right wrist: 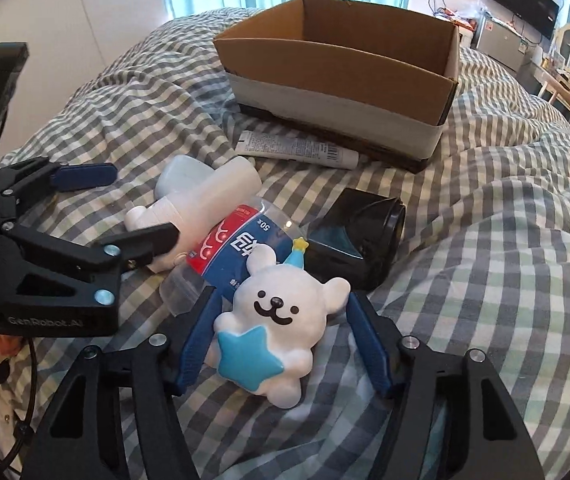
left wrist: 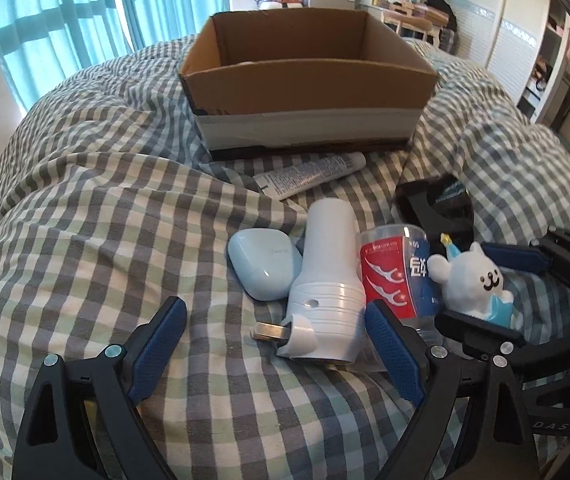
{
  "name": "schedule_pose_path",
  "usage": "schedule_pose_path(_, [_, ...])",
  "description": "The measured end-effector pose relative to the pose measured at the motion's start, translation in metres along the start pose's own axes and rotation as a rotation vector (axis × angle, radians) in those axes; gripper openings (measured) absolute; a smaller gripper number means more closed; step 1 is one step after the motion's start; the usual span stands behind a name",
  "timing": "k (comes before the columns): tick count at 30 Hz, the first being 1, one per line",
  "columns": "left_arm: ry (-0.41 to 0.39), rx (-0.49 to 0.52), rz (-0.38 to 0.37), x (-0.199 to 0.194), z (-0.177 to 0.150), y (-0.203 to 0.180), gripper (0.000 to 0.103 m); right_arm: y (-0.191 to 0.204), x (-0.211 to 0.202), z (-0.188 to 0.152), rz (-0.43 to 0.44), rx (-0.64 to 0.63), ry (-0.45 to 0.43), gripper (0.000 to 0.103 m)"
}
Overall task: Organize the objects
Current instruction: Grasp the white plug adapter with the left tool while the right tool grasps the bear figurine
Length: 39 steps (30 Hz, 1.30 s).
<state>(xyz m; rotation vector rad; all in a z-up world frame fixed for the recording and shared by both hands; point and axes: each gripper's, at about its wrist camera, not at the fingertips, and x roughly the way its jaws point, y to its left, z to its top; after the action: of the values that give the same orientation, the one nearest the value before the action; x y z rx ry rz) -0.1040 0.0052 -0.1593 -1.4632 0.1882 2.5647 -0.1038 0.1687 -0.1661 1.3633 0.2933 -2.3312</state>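
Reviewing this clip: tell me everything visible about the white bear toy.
The white bear toy looks like soft foam or squishy plastic, with a black smiling face, round ears, a small blue party hat topped by a yellow star, and a blue star on its belly. It lies on the checked bedding, between the right tongs, whose fingers flank it, against the red-and-blue labelled bottle.

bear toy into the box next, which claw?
Right. The right claw is open with a finger on each side of the bear, so it likely only needs to close. The left claw is open around the white plug device, not the bear. The box looks empty.
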Motion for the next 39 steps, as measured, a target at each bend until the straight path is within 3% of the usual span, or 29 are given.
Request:
schedule_pose_path(9, [0.03,0.017,-0.017,0.006,0.004,-0.003,0.092,-0.008,-0.024,0.009,0.02,0.029,-0.098,0.064])
schedule_pose_path(12, [0.031,-0.006,-0.044,0.007,0.005,0.0,0.081,-0.014,-0.036,0.014,-0.003,0.026,-0.141,0.064])
schedule_pose_path(14, [0.034,-0.005,-0.061,0.007,0.005,-0.001,0.064,-0.021,-0.04,0.016,-0.004,0.043,-0.155,0.064])
schedule_pose_path(15, [0.043,0.001,-0.072,0.008,0.004,-0.002,0.062,-0.024,-0.041,0.016,-0.002,0.056,-0.157,0.064])
schedule_pose_path(19, [0.054,0.053,-0.037,0.011,0.003,-0.013,0.062,-0.03,-0.036,0.012,0.018,0.078,-0.149,0.064])
schedule_pose_path(24, [0.127,0.1,-0.026,0.031,0.005,-0.022,0.062,-0.029,-0.032,0.01,0.027,0.075,-0.144,0.064])
schedule_pose_path(27, [0.118,0.104,-0.032,0.03,0.005,-0.024,0.051,-0.03,-0.035,0.008,0.029,0.082,-0.151,0.064])
schedule_pose_path(39, [0.006,0.075,-0.011,-0.007,0.003,-0.016,0.05,-0.024,-0.052,0.004,-0.01,0.066,-0.181,0.064])
